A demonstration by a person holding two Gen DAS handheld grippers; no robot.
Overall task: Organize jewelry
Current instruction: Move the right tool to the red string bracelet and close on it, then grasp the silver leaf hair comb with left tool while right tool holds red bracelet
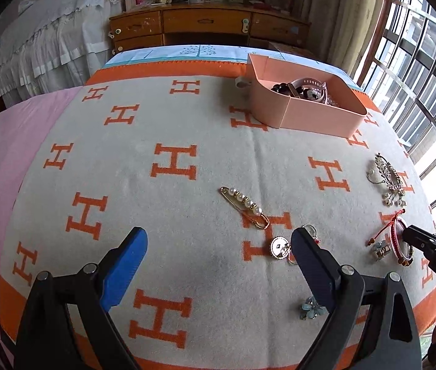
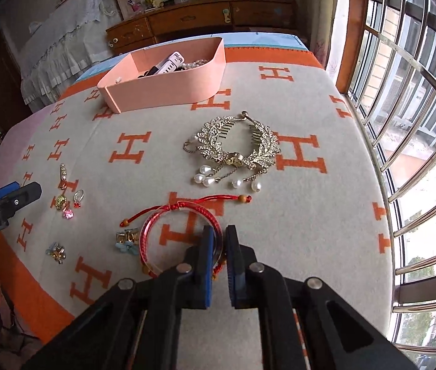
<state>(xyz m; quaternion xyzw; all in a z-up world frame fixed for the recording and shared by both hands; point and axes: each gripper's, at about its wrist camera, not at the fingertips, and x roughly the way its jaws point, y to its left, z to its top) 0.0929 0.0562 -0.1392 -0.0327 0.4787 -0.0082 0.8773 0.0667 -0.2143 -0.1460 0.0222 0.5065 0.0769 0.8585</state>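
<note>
Right gripper [image 2: 218, 240] pinched down on the near rim of the red bangle [image 2: 156, 225], blue pads nearly together with the hoop between them. The bangle lies flat on the H-pattern blanket [image 2: 295, 231], on the near right part of the bed. A red cord bracelet [image 2: 193, 203] loops along its far side; can't tell whether the two are tied together, so lift slow and watch whether the cord comes with it.

Left gripper [image 1: 219, 246] wide open, holding nothing, hovering low over the blanket beside the round gold pendant [image 1: 278, 246].

Doing this step well, in my judgement:
- Grip is on a thin rim, so the hoop will likely swing or pivot. Raise straight up first, then travel.
- Clear the blue flower clip [image 2: 127, 240] touching the bangle's left side. A sideways drag would probably take it along.
- Route over or around the gold leaf hair comb [image 2: 236, 148], which sits between the bangle and the pink box [image 2: 168, 86]. Its dangling pearls could snag.
- Box is at the far side and already has pieces in it. Release low inside the wall, not from height.

Pearl pin [image 1: 245, 206] and the other small pieces lie well apart; leave them for the left side.
</note>
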